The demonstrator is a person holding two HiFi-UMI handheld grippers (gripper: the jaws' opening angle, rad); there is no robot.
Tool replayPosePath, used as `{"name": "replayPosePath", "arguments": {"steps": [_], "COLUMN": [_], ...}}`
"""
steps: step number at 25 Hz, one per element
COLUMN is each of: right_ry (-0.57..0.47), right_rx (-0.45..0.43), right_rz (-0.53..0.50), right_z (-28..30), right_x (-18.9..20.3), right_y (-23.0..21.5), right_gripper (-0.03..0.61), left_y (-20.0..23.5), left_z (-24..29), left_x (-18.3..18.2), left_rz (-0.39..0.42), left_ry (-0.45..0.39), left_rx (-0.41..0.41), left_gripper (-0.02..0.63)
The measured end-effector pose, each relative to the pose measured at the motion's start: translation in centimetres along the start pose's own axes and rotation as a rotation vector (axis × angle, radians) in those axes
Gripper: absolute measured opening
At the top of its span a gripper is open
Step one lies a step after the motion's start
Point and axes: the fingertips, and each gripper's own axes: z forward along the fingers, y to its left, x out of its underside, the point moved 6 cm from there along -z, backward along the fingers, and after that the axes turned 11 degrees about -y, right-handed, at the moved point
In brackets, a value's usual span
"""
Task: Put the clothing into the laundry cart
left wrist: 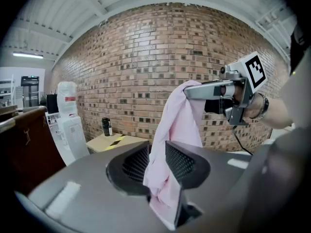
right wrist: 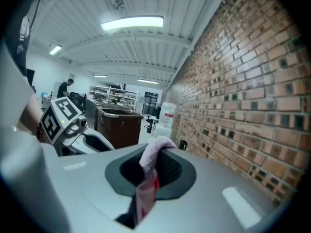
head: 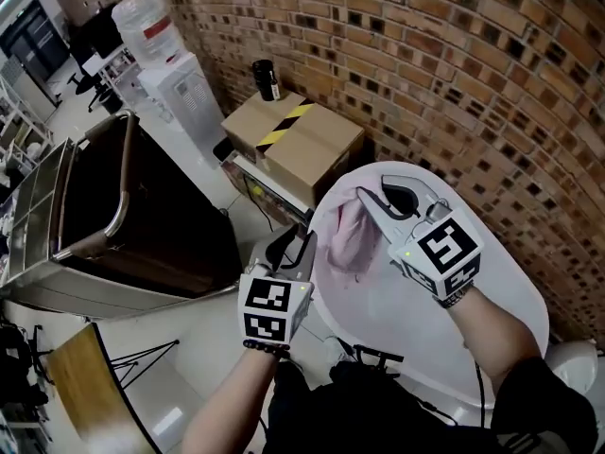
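**Pink garment (head: 345, 230) held up for transfer to cart (head: 161, 225)**

Pinched at top fold in closed right gripper (right wrist: 154, 161), hanging above table (head: 425, 329). Draped between spread jaws of left gripper (left wrist: 156, 154), apparently not yet clamped. Clamp lower fold first, then lift both ends together. Carry left to cart, hems clear of rim. Release only over opening.

- left gripper (head: 291, 244): grey shell, dark mesh pads, white cube (head: 272, 308) with black square markers, green light
- right gripper (head: 374, 198): same build, black wrist strap (head: 456, 299)
- black cable (head: 478, 378)
- dark short sleeve (head: 553, 395)
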Motion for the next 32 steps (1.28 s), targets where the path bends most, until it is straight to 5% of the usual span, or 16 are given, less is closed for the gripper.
{"name": "replayPosePath", "arguments": {"steps": [12, 28, 32], "right_ry": [-0.207, -0.270, -0.272], "right_rx": [-0.213, -0.326, -0.318], "right_rz": [-0.125, -0.128, -0.123], "right_z": [9.2, 24.6, 29.2], "right_x": [-20.7, -38.2, -38.6], "right_y": [8.8, 18.6, 20.2], "right_gripper": [0.018, 0.018, 0.018], "left_y": [6.9, 17.3, 20.8], "left_z": [-16.2, -32.4, -34.2], "left_x": [-11.2, -16.7, -15.0], "left_rz": [0.045, 0.077, 0.092], "left_ry": [-0.110, -0.159, -0.168], "left_rx": [-0.192, -0.379, -0.398], "left_gripper": [0.101, 0.095, 0.094]}}
